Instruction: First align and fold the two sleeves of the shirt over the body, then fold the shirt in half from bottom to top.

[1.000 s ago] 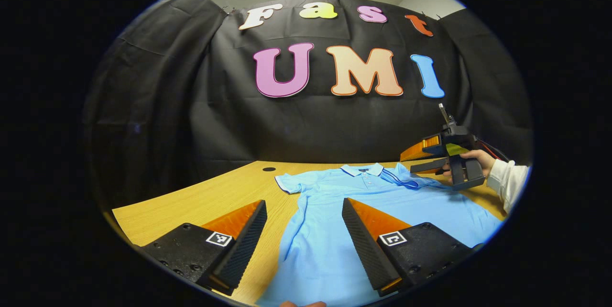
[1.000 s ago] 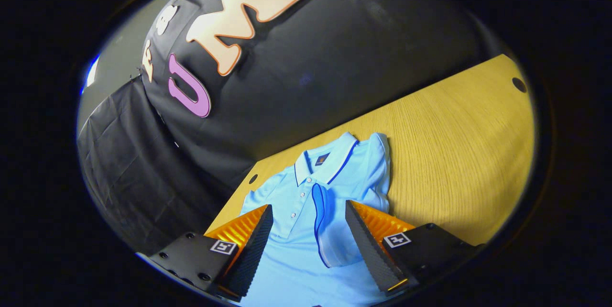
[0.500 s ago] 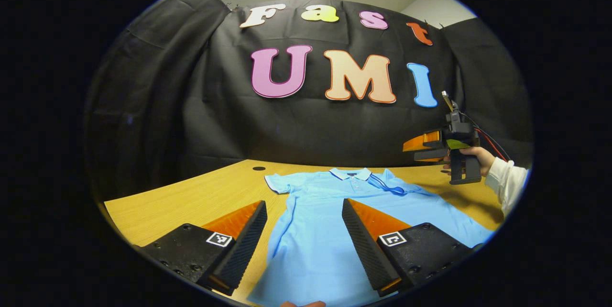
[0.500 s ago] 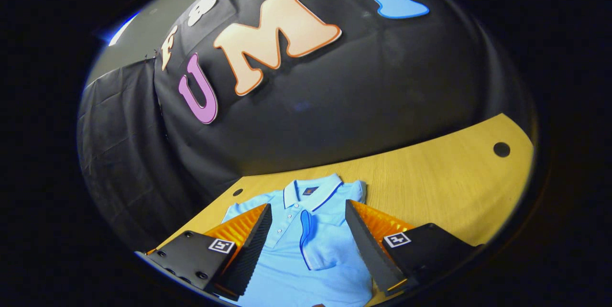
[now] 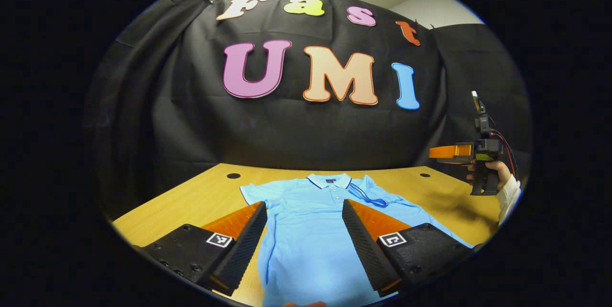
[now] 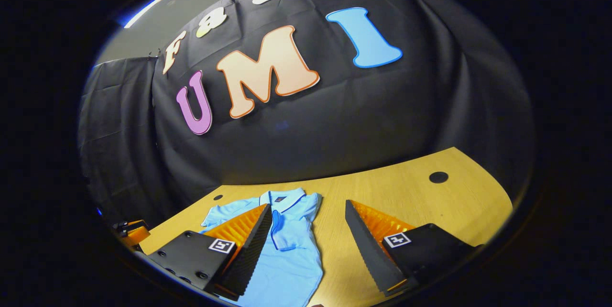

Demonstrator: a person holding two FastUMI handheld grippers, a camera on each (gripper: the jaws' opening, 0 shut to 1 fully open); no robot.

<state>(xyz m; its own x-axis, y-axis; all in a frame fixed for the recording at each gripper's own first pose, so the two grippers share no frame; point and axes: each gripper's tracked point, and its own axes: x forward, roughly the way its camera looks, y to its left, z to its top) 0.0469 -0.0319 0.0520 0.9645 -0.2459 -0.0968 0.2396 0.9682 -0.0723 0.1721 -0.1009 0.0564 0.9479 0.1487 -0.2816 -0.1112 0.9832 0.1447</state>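
A light blue polo shirt (image 5: 311, 202) lies flat on the wooden table (image 5: 191, 199), collar (image 5: 329, 180) toward the wall. Its right sleeve (image 5: 370, 197), edged in dark blue, is folded over the body; the other sleeve (image 5: 253, 192) is spread out to the side. My left gripper (image 5: 303, 245) hovers open above the lower part of the shirt, holding nothing. The right gripper (image 5: 449, 151) is held off the shirt's right side by a hand (image 5: 497, 170). In the right gripper view the right gripper (image 6: 308, 249) is open and empty, over the shirt's (image 6: 294, 261) edge and the table (image 6: 420, 206).
Small round holes (image 5: 234, 175) (image 5: 424, 174) sit in the table near the black cloth wall. Bare wood lies on both sides of the shirt. A white sleeve (image 5: 509, 194) shows at the far right of the left gripper view.
The right gripper has drawn away from the folded sleeve to the shirt's right side and stayed open. My left gripper has shifted right over the shirt's body.
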